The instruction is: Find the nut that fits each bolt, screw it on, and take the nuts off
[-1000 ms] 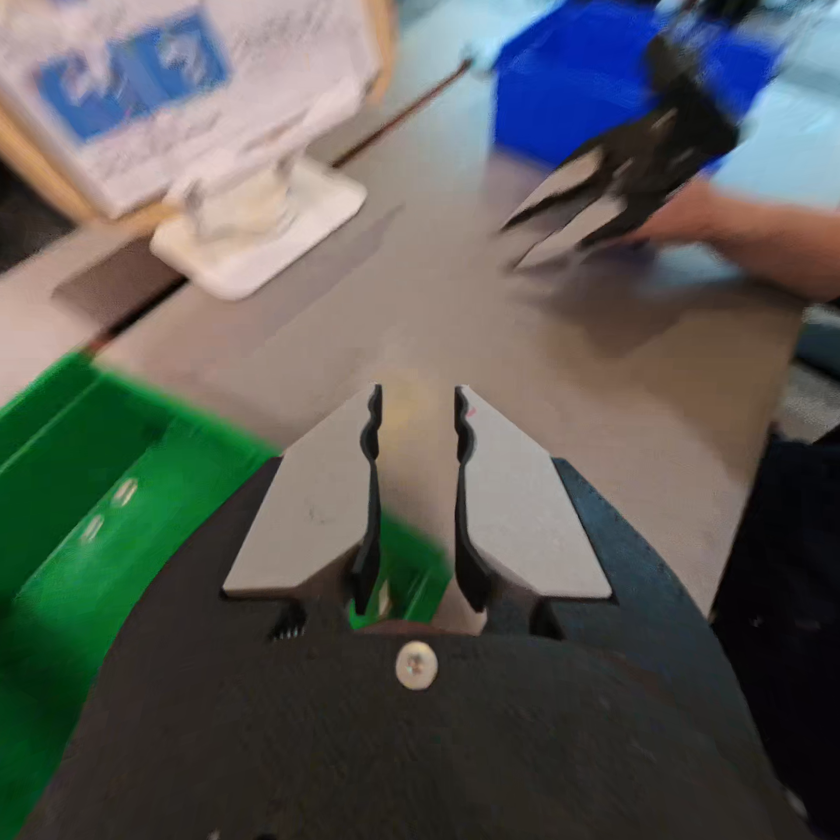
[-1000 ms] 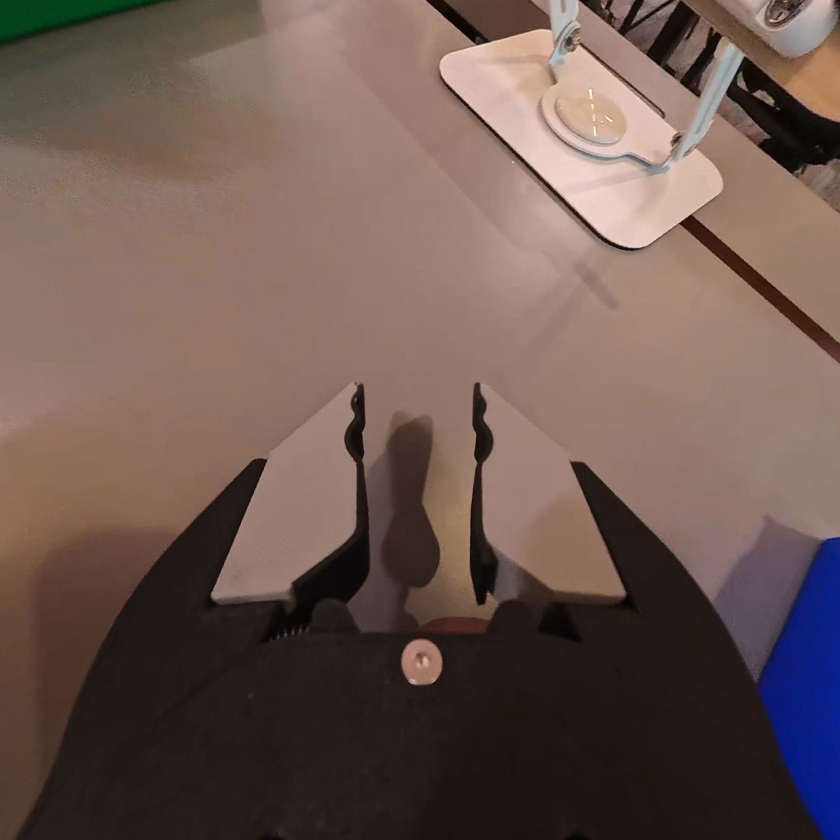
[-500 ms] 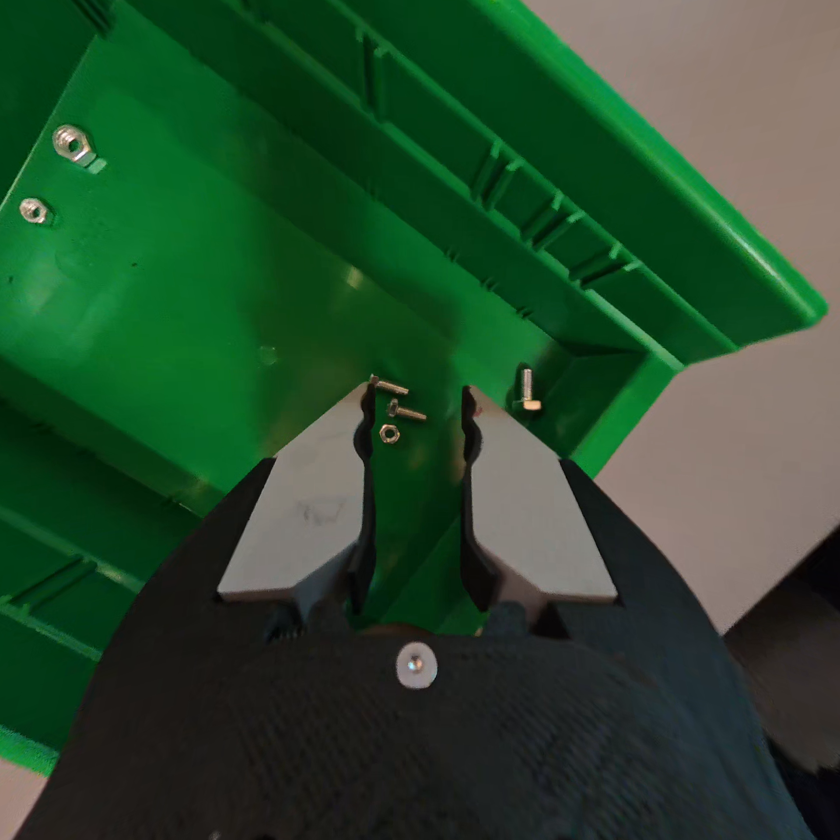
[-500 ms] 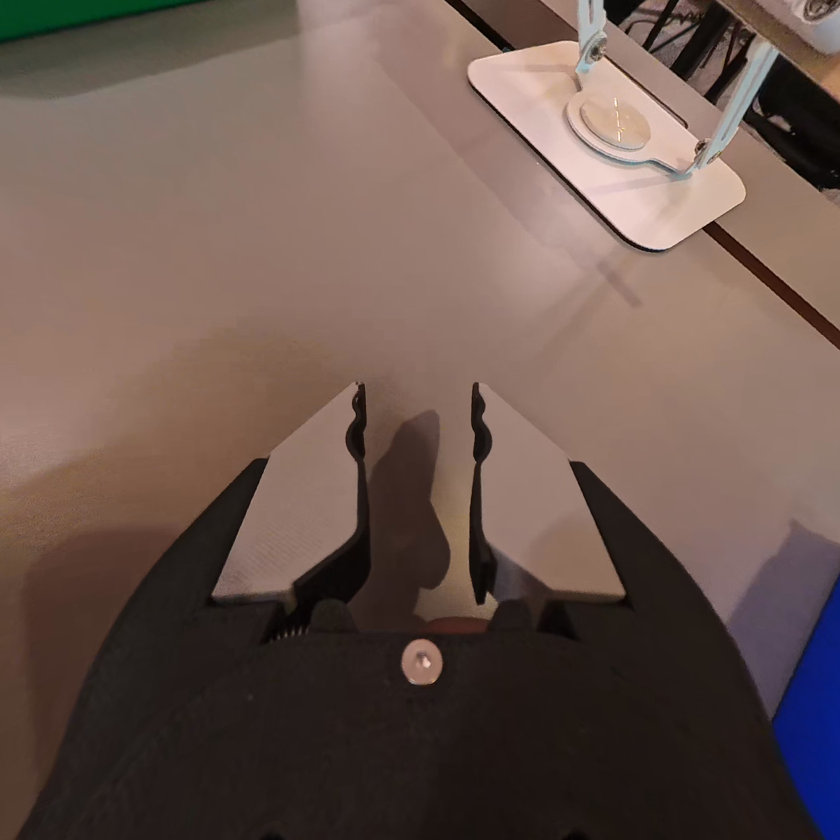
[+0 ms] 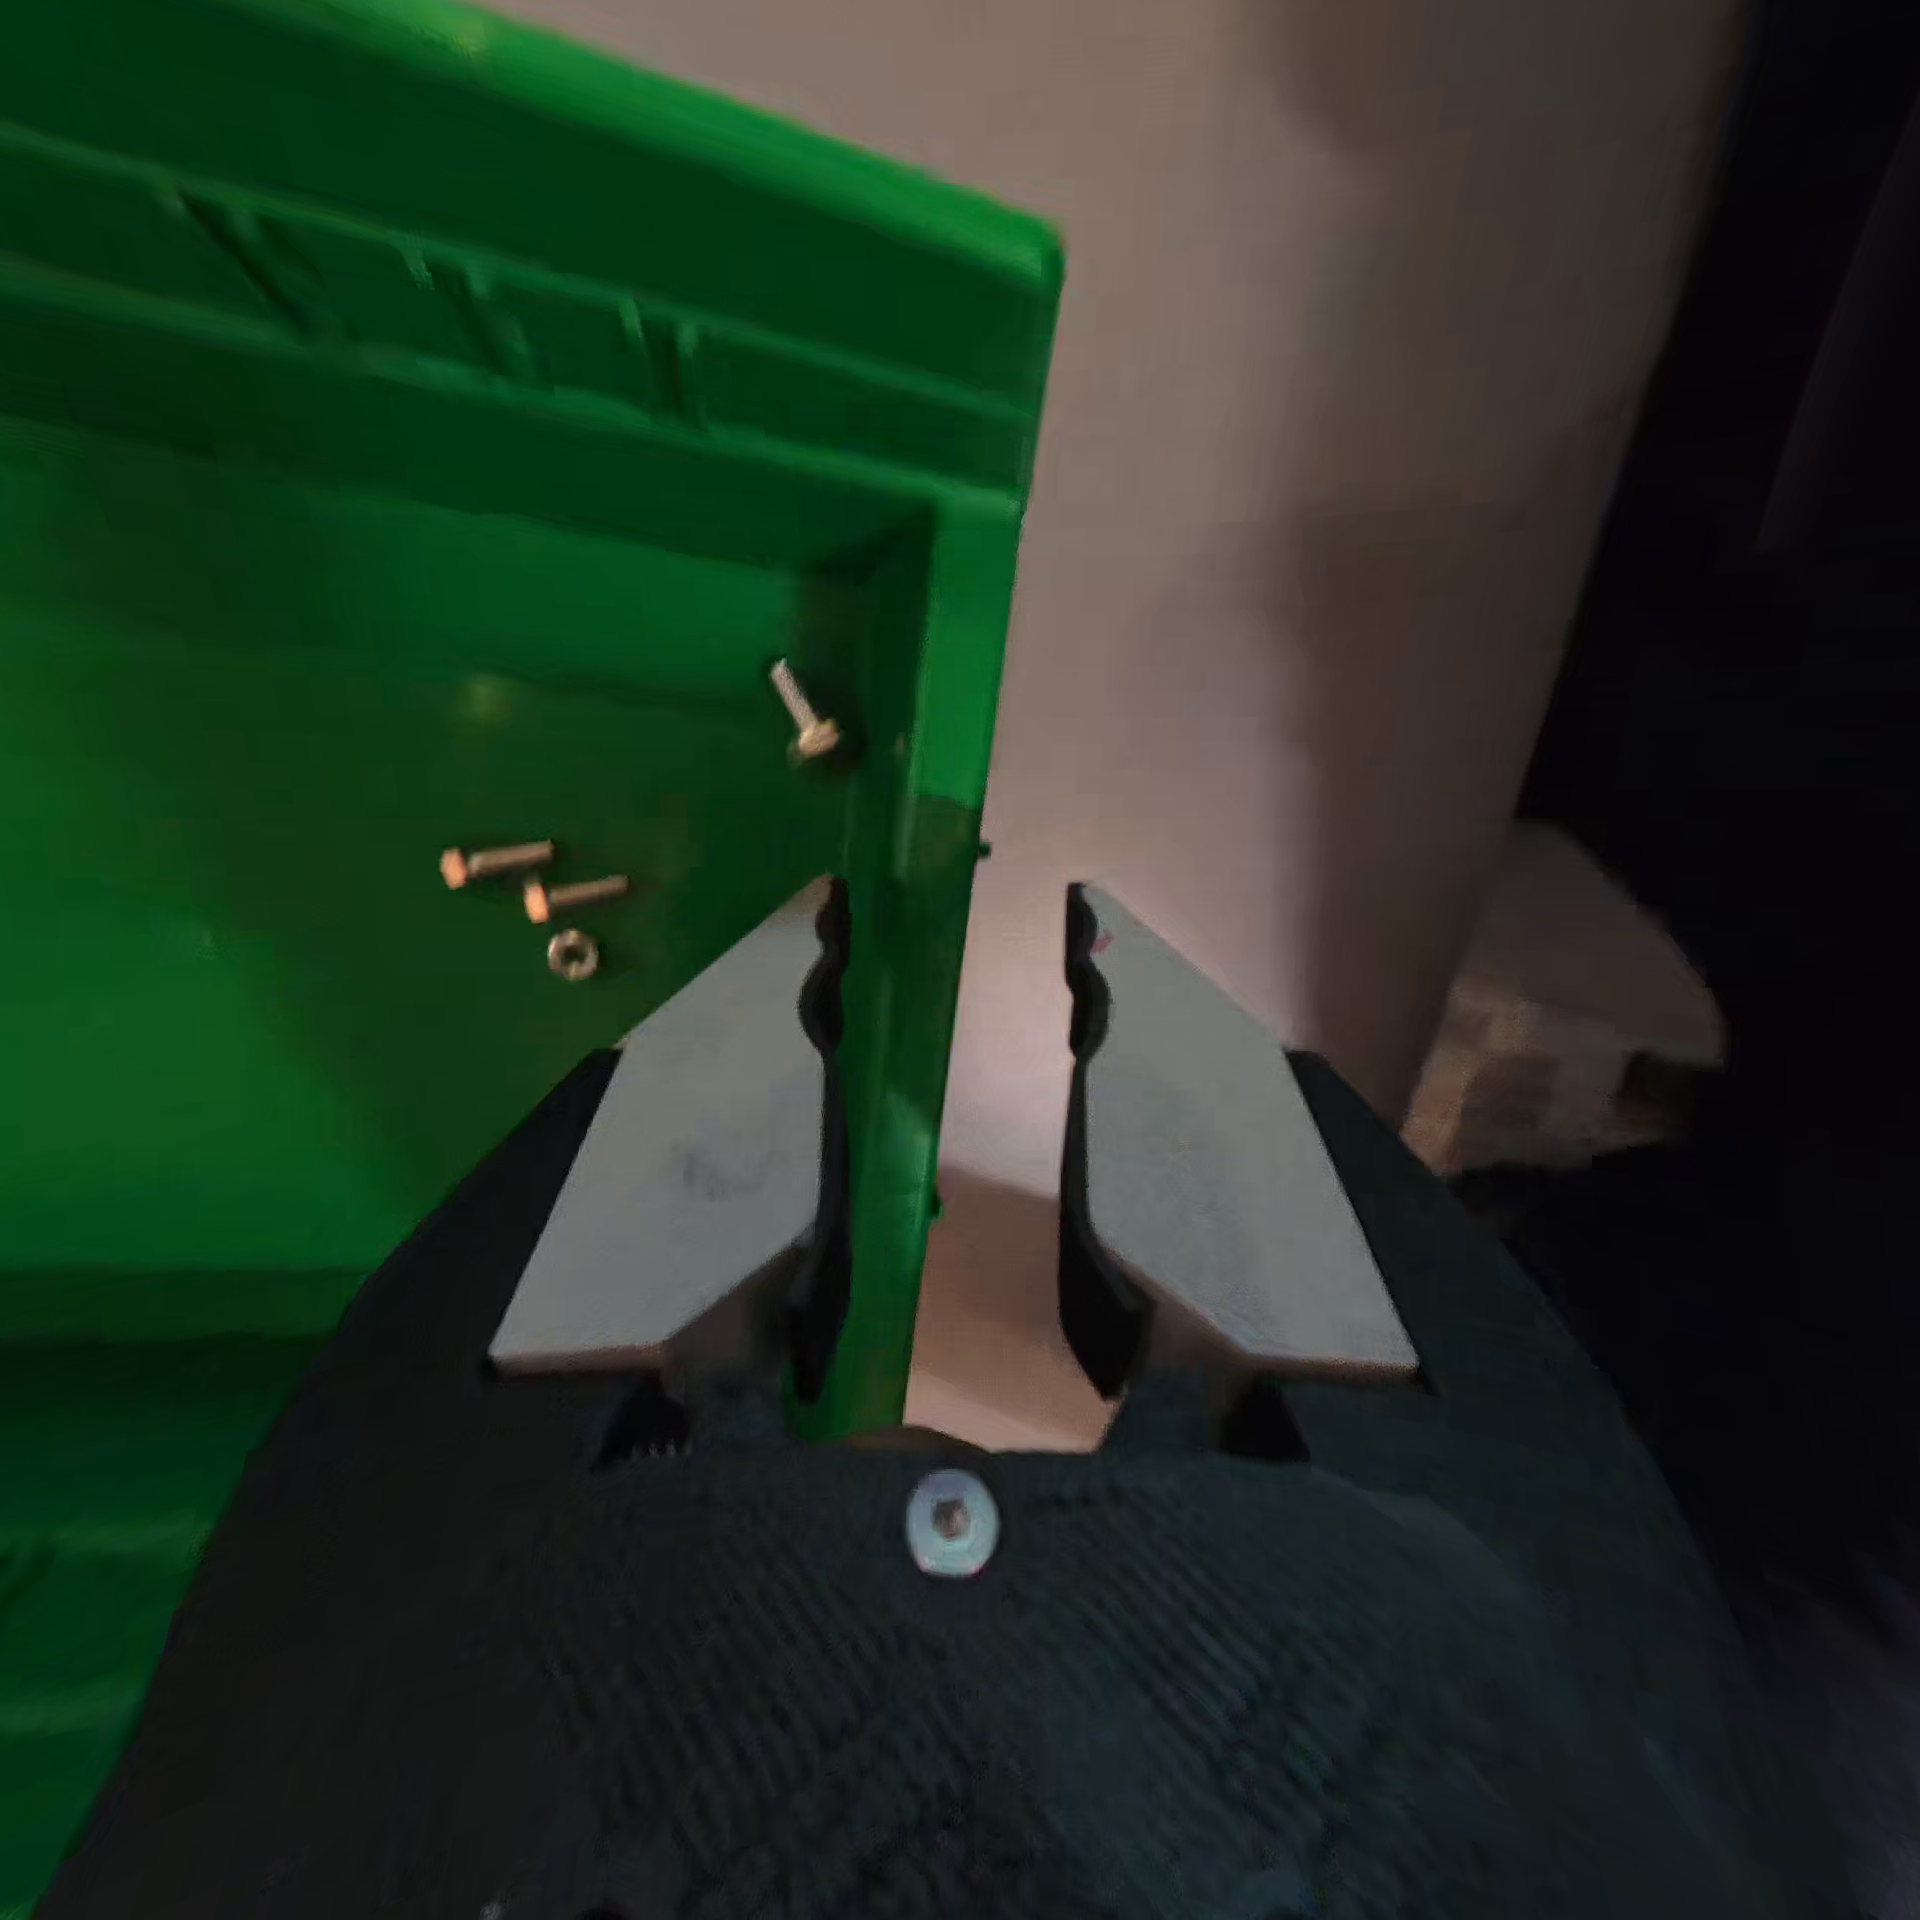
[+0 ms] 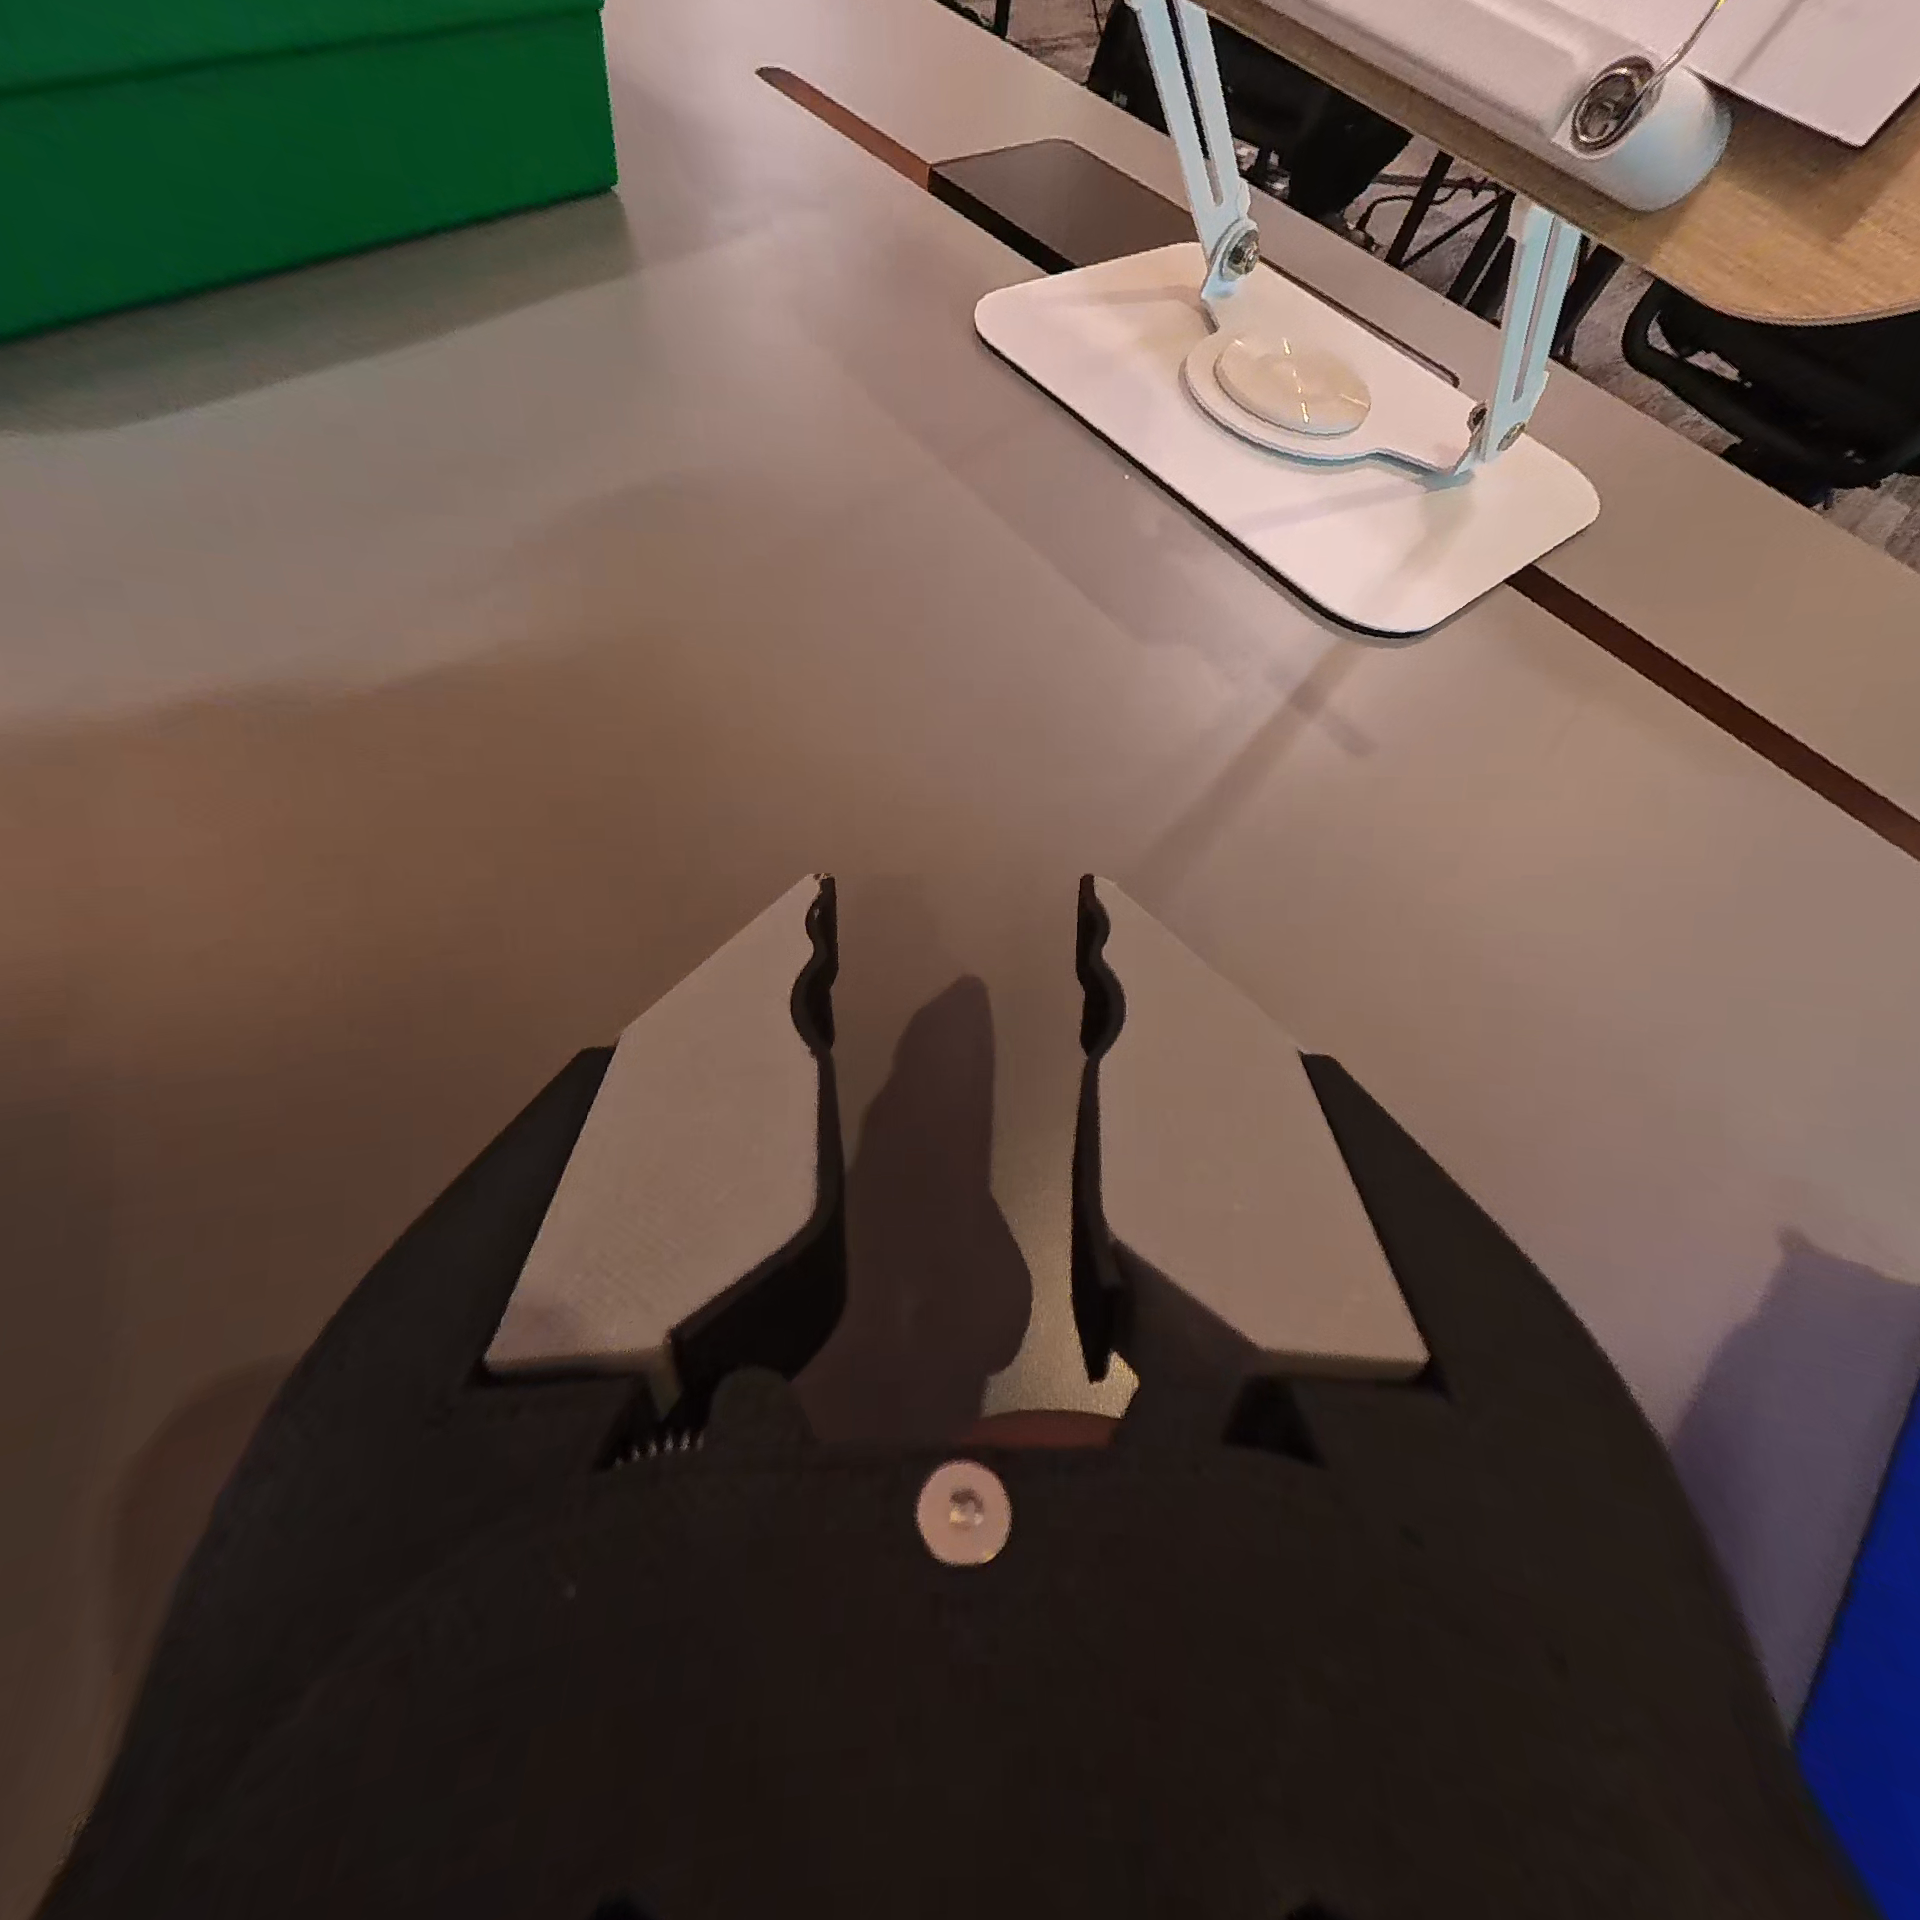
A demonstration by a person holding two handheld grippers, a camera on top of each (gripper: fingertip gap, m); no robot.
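My left gripper (image 5: pixel 951 904) is open and empty, hovering over the near right corner of the green bin (image 5: pixel 312 644); the bin's right wall (image 5: pixel 894 1091) runs between its fingers. On the bin floor lie two small bolts (image 5: pixel 497 862) (image 5: pixel 577 896) side by side, a small nut (image 5: pixel 572 953) just below them, and a third bolt (image 5: pixel 800 710) in the corner. My right gripper (image 6: pixel 956 894) is open and empty, low over the bare grey table (image 6: pixel 520 675). The green bin (image 6: pixel 291 156) shows far left in the right wrist view.
A white stand base (image 6: pixel 1288 457) with two slanted arms stands on the table ahead right of my right gripper. A blue bin edge (image 6: pixel 1870 1621) is at the right. A wooden desk (image 6: pixel 1766 208) lies beyond. The table edge and dark floor (image 5: pixel 1714 727) are right of the green bin. Across from one pair of fingers to the other is roughly 40 cm.
My left gripper swung from over the table down into the green bin, then shifted right to straddle its right wall. My right gripper drifted slightly back; the stand now shows more fully.
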